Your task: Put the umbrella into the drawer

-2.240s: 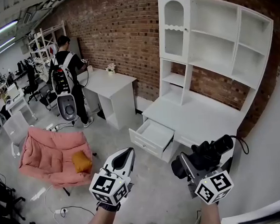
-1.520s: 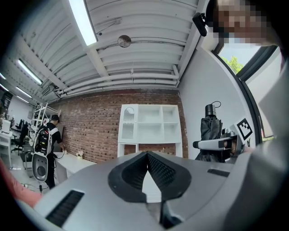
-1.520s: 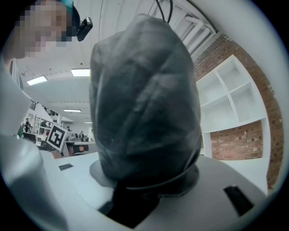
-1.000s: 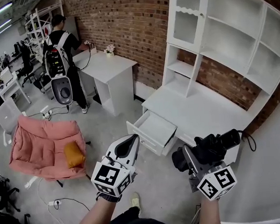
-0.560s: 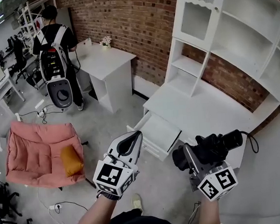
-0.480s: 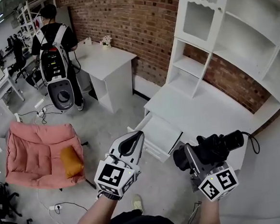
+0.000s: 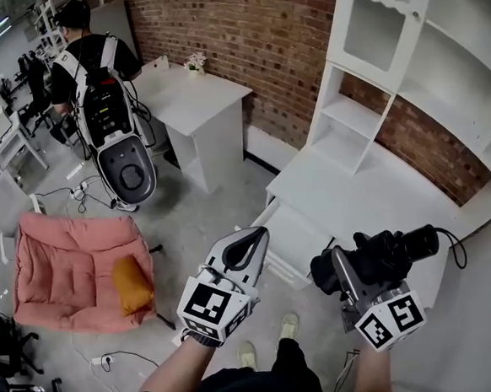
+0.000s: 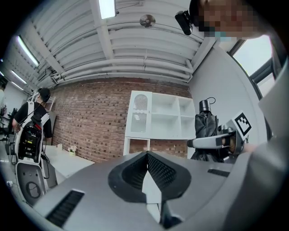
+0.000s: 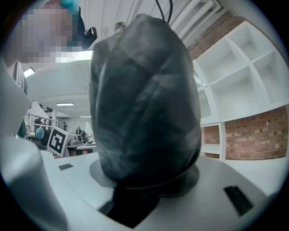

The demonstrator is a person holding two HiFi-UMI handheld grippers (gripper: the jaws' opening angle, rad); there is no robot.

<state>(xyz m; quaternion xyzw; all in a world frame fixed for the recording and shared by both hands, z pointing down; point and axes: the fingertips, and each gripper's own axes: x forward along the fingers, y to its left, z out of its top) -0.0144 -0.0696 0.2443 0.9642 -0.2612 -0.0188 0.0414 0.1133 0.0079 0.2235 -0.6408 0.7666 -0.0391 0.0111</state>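
Step, my read: carry/approach. Umbrella is in hand, not yet at the drawer.

Right hand-held gripper [image 7: 346,269] is clamped on the black folded umbrella [image 7: 377,257], jaws held wide by the bundled canopy. Right gripper view is filled by that fabric, seated between the two jaws.

Left hand-held gripper [image 7: 249,246]: jaws together, nothing in them. It sits on the near side of the open white drawer [image 7: 299,227] and overlaps that drawer's near corner in the head view.

Umbrella is nearer than the drawer and off to its right, over bare floor, not above the drawer opening.

Orientation: long axis runs crossways to the jaws. Both gripper views show it roughly upright, with the cylindrical handle end and its cord loop [image 8: 205,104] on top.

Drawer is pulled out of the white desk; its worktop [image 7: 372,191] lies just beyond it and looks bare.

Next move calls for: bring the umbrella over the drawer, tip it flat so its length runs along the drawer's longer side, lower it in, then release. Drawer is already open, so the left gripper probably isn't needed.
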